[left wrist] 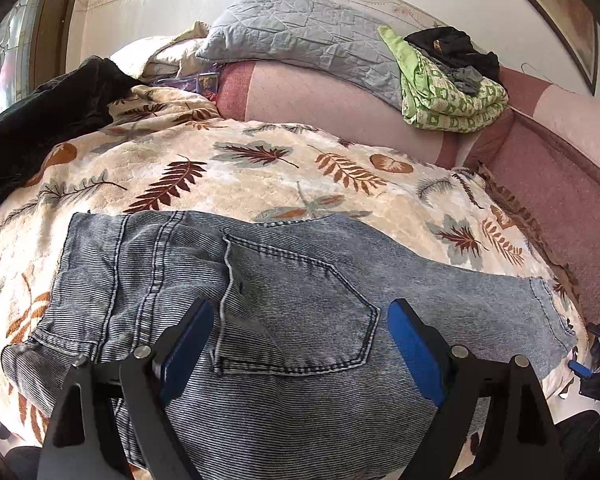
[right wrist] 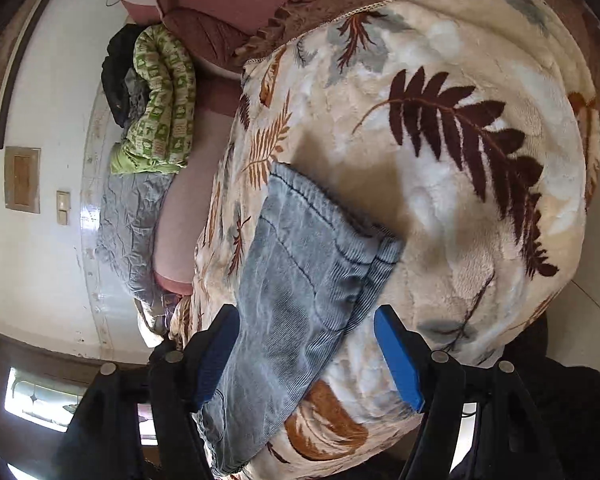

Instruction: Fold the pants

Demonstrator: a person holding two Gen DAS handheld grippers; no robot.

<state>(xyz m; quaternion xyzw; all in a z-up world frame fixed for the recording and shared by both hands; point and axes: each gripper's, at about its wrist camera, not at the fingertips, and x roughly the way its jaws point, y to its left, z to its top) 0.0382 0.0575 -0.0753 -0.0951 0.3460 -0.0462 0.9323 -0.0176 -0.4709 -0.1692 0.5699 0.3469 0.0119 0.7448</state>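
**Jeans lying flat on the blanket, both grippers open above them**

The jeans (left wrist: 260, 312) are lying folded on the leaf-patterned blanket (left wrist: 260, 168), close to its near edge, back pocket facing up and the cut-off leg end pointing toward the blanket's right edge.

The left gripper (left wrist: 300, 344) is hovering over the pocket area with its blue pads spread wide; nothing is sitting between them, and whether they are touching the denim cannot be told. The right gripper (right wrist: 306, 354) is reaching in from the blanket's side, its view rolled sideways. Its fingers are also standing well apart, straddling a strip of the jeans (right wrist: 300, 280) without pinching it.

Around the work area, a dark garment (left wrist: 40, 120) is lying at the blanket's far left corner. A grey quilted pillow (left wrist: 300, 36) is leaning against the wall beyond the far edge, with a green patterned bundle (left wrist: 448, 88) and black clothes (left wrist: 452, 48) piled to its right on the pink sofa cushion (left wrist: 320, 96). None of these are touching the jeans.
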